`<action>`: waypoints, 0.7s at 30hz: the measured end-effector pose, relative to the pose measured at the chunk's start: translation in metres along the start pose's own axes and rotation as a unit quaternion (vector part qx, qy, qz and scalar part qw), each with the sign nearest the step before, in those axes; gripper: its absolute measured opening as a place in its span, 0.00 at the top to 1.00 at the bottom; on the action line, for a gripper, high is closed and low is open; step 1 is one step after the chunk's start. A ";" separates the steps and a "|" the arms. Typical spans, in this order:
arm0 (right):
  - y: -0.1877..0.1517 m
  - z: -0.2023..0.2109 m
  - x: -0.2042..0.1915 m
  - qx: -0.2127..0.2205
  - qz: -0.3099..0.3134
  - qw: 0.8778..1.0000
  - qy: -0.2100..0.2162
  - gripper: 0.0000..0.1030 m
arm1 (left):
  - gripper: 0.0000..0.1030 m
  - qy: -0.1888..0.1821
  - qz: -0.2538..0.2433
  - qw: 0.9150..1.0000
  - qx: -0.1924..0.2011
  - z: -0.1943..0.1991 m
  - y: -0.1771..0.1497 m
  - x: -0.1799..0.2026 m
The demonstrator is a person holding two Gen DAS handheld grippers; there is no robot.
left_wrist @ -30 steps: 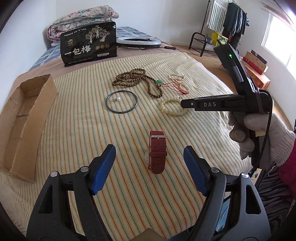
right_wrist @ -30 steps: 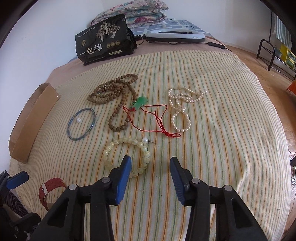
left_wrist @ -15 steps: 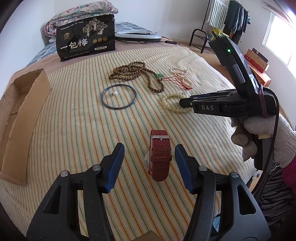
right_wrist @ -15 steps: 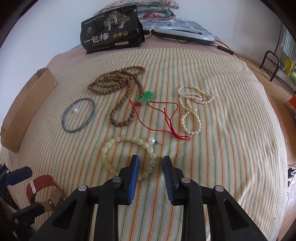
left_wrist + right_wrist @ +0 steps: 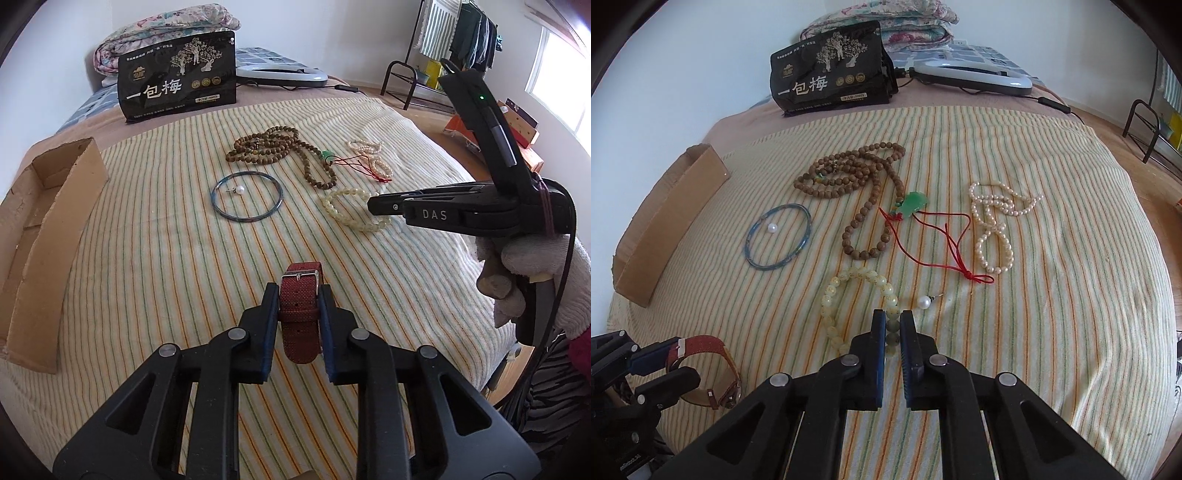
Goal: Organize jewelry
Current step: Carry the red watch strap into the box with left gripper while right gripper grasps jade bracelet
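A red woven watch (image 5: 299, 321) lies on the striped blanket (image 5: 147, 277). My left gripper (image 5: 298, 291) is closing on its strap, both blue pads pressed against the strap's sides. In the right wrist view the same watch (image 5: 701, 343) and left gripper (image 5: 670, 363) show at the lower left. My right gripper (image 5: 892, 317) is shut on the near right side of a pale bead bracelet (image 5: 849, 277), a few beads pinched between its pads. In the left wrist view the right gripper (image 5: 373, 206), held in a gloved hand, sits over that bracelet (image 5: 340, 199).
On the blanket lie a blue bangle (image 5: 779, 236) with a pearl stud (image 5: 771, 228) inside, a wooden bead necklace (image 5: 857, 173), a jade pendant (image 5: 914, 203) on red cord, a pearl necklace (image 5: 993, 221) and another pearl stud (image 5: 924, 302). An open cardboard box (image 5: 48, 229) stands left, a black bag (image 5: 177, 85) behind.
Both grippers closed from wide open. The left pads came in onto the red watch strap, the right pads onto the pale bead bracelet. Neither hand shifted much.
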State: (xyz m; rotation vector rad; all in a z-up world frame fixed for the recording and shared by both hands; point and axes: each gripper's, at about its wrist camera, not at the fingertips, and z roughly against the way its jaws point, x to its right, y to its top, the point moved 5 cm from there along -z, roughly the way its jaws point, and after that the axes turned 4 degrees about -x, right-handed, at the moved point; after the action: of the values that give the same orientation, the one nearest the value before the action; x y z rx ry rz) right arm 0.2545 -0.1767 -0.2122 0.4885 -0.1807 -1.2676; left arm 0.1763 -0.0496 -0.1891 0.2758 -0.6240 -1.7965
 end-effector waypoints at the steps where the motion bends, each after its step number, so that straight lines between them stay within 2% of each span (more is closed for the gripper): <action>1: 0.001 0.003 -0.001 0.005 0.002 1.000 0.000 0.95 | 0.80 0.000 0.002 1.000 0.001 0.001 0.001 -0.002; 21: 0.026 0.057 -0.037 0.083 0.028 0.996 0.005 0.95 | 0.81 0.017 0.033 0.998 0.052 0.040 0.013 -0.035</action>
State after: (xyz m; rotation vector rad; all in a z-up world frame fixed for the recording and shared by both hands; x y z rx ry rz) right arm 0.2435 -0.1505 -0.1456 0.6276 -0.2911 -1.2009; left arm 0.1789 -0.0083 -0.1534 0.3514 -0.6970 -1.6947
